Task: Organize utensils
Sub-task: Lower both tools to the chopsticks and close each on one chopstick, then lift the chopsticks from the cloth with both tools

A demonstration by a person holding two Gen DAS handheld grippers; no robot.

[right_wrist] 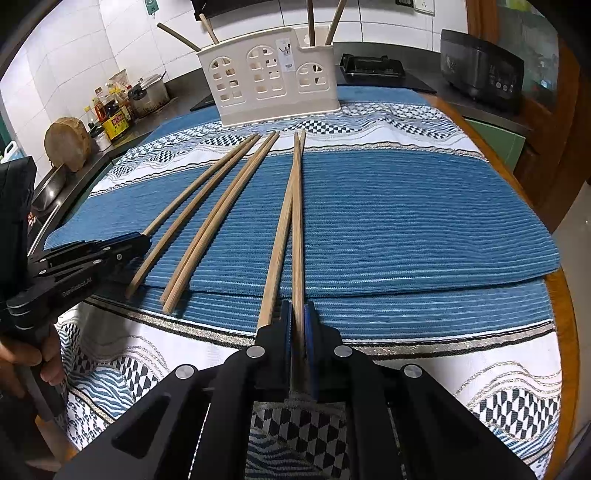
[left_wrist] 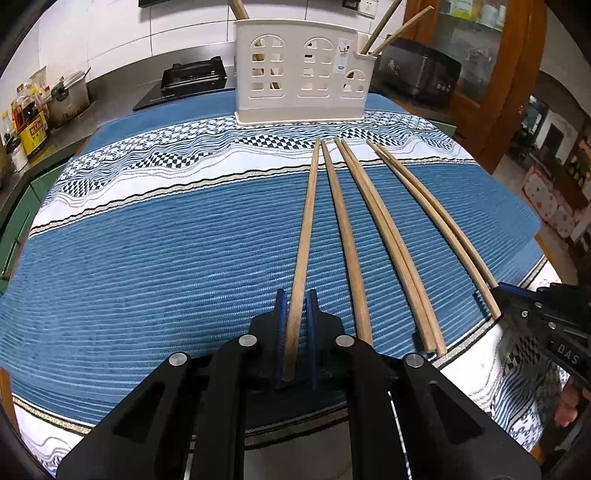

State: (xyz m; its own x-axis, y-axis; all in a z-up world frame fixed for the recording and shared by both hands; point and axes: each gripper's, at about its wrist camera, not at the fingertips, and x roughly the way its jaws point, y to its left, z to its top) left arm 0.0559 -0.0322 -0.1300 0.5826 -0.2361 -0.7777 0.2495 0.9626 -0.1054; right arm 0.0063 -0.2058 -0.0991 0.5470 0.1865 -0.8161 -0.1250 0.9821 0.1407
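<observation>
Chopsticks (left_wrist: 384,225) fan across frame centre on blue cloth (left_wrist: 147,258). Left gripper (left_wrist: 296,321) nearly closed around leftmost stick; right gripper (right_wrist: 298,325) pinching rightmost stick, likely bound for holder (left_wrist: 301,70), top centre.

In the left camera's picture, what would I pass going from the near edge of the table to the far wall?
Left gripper closed on a chopstick → cream holder → black cooktop → tiled wall.

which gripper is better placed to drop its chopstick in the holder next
Slightly the left. Both the left gripper and right gripper are closed on a chopstick, but the holder sits almost straight ahead of the left gripper.
</observation>
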